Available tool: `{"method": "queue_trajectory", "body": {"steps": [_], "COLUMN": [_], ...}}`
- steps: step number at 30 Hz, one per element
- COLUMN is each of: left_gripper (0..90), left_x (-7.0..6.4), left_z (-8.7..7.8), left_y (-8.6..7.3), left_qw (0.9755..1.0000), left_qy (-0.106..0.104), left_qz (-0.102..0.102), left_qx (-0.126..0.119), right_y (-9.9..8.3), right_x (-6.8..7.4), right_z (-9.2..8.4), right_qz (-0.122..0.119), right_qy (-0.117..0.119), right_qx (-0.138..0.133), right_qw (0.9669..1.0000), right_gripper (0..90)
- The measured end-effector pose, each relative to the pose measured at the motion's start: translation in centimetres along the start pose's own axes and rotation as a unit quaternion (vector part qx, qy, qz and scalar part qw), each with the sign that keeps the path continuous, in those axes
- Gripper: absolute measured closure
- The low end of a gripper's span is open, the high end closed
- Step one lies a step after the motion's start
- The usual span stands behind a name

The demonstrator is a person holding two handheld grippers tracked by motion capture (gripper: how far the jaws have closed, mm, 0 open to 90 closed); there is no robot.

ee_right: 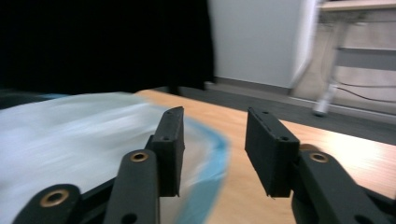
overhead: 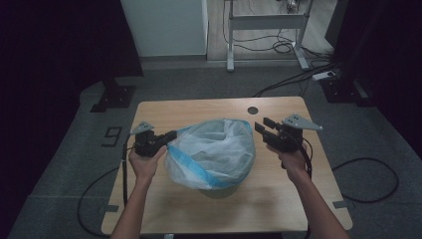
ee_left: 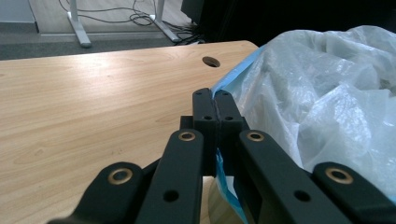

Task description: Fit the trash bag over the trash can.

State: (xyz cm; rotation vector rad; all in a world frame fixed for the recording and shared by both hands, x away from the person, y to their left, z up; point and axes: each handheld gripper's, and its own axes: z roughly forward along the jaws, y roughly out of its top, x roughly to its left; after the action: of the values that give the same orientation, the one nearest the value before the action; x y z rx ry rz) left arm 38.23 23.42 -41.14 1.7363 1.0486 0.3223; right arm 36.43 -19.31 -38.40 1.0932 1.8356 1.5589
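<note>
- Bag [overhead: 214,154] of thin clear plastic with a blue rim, puffed up, is seen standing at the middle of the worktop [overhead: 278,199], slightly toward the far edge.
- Bag [ee_left: 327,93] rim is pinched by the left gripper [overhead: 171,135] at the bag's left side; jaws are pressed together on the blue edge, as seen in the left gripper view, left gripper [ee_left: 215,109].
- Left gripper is held level, pointed toward the bag, near the worktop's left edge.
- Right gripper [overhead: 264,127] is held just off the bag's right side, near the worktop's right edge; jaws are spread, nothing is gripped between them.
- In the right gripper view, the right gripper [ee_right: 212,154] is shown with the gap open over the blue rim and bare wood; bag [ee_right: 70,140] is blurred to one side.
- Round cable hole [overhead: 253,110] is seen near the far edge, behind the bag.
- Cables [overhead: 283,45] are seen lying on the floor beyond the worktop.
</note>
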Motion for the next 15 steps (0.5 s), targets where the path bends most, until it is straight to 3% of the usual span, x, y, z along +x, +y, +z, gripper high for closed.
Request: {"method": "queue_trajectory", "body": {"steps": [4,8,15], "left_gripper": [89.5,89.4,89.4], "left_x": [-0.3,-0.7,-1.0], "left_z": [-0.1,-0.4,-1.0], "left_y": [-0.3,-0.6,-0.9], "left_qw": [1.0000,1.0000,1.0000], "left_qy": [0.000,0.002,0.004], "left_qz": [-0.002,0.002,0.002], "left_qx": [0.002,0.004,0.002], "right_y": [-0.2,-0.9,-2.4], "right_x": [3.0,6.0,10.0], "right_z": [-2.6,-4.8,-5.9], "right_qz": [-0.025,-0.042,-0.062], "right_qy": [0.061,0.121,0.190], "right_qx": [0.012,0.020,0.032], "right_qw": [0.9978,0.9915,0.9792], "right_gripper": [49.8,46.2,42.7]}}
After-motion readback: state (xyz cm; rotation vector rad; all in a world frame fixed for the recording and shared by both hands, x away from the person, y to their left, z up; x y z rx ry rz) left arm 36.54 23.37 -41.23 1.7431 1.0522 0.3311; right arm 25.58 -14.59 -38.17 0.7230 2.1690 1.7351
